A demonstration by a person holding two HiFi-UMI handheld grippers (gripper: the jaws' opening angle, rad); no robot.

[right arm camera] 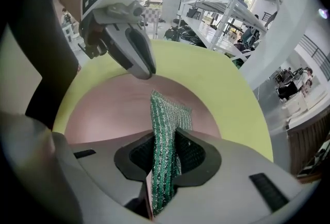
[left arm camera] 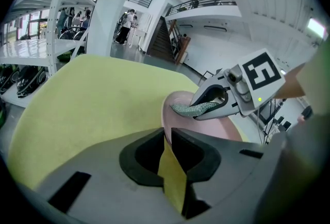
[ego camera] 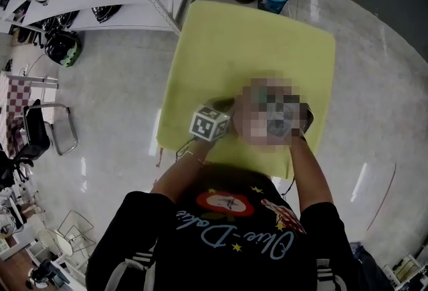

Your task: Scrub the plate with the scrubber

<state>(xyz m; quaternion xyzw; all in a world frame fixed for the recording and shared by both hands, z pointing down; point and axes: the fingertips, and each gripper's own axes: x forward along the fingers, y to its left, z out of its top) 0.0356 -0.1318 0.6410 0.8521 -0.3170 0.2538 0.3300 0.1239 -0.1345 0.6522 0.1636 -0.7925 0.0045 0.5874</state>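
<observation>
Only up close: green scrubber (right arm camera: 165, 135), pink plate (right arm camera: 113, 109)

On my left gripper (left arm camera: 167, 138) cam, the jaws are pinched nearly together on the near rim of the pink plate (left arm camera: 178, 102), with the yellow table (left arm camera: 93, 99) behind it. My right gripper (left arm camera: 201, 108) comes in from the right, clamping the green scrubber (left arm camera: 191, 110) against the plate. Shelves (left arm camera: 56, 22) and some people (left arm camera: 126, 24) stand way back.
</observation>
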